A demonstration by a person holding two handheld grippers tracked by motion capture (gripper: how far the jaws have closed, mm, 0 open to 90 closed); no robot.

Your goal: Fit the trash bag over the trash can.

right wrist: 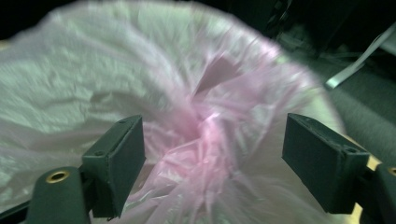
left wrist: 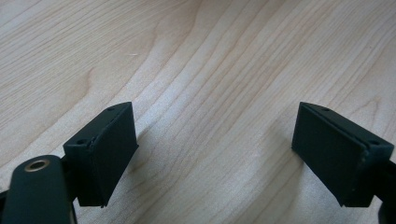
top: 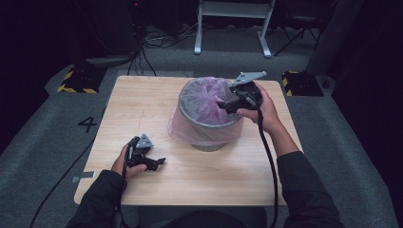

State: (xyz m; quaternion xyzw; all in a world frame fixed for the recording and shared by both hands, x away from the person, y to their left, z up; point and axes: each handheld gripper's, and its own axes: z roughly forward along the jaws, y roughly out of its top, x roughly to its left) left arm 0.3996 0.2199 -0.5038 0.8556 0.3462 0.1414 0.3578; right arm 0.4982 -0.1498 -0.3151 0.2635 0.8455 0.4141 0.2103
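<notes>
A grey waste bin [top: 209, 127] lined with a thin pink plastic bag [top: 204, 97] stands in the middle of the wooden table [top: 142, 99]. The bag's edge folds down over the bin's rim. My right gripper [top: 222, 105] hovers at the bin's right rim, pointing into the bag [right wrist: 205, 135]. Its jaws stand wide apart above the crumpled liner with nothing pressed between them. My left gripper [top: 160, 163] rests low on the table near the front left, open, with bare wood [left wrist: 215, 93] between its jaws.
A white metal stand [top: 233, 26] and cables lie on the grey floor behind the table. Two yellow-and-black striped blocks [top: 78, 81] sit at the table's far corners. A "4" is marked on the floor at the left.
</notes>
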